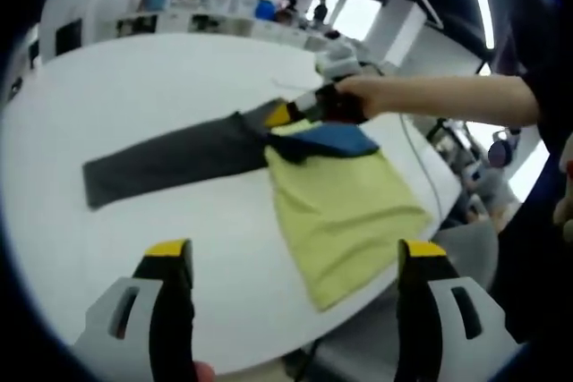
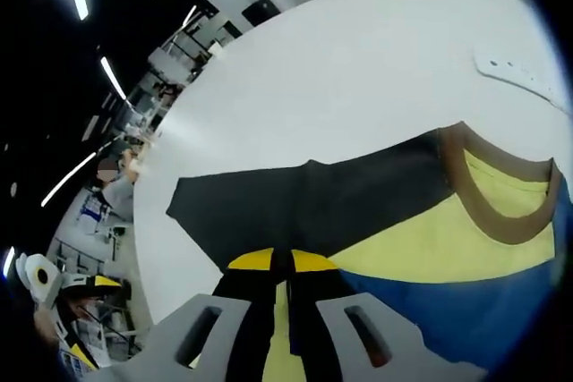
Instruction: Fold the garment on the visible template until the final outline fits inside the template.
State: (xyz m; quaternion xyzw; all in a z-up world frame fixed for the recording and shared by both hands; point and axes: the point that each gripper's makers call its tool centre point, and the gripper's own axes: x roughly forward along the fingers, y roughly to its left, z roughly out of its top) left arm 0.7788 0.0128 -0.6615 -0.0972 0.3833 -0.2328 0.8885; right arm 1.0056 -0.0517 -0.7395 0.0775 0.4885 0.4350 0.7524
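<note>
Right gripper (image 2: 277, 267) looks clamped on the garment (image 1: 345, 207) lying on the white table (image 1: 152, 87) near its edge, left gripper (image 1: 295, 266) hanging jaws apart, so a hard tug could drag cloth overboard.

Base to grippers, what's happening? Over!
Left gripper open, hovering. Right gripper shut on yellow, blue and dark grey shirt. White round table. Nothing blocking.

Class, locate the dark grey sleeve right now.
In the left gripper view, the dark grey sleeve lies flat on the white table, left of the yellow body.
</note>
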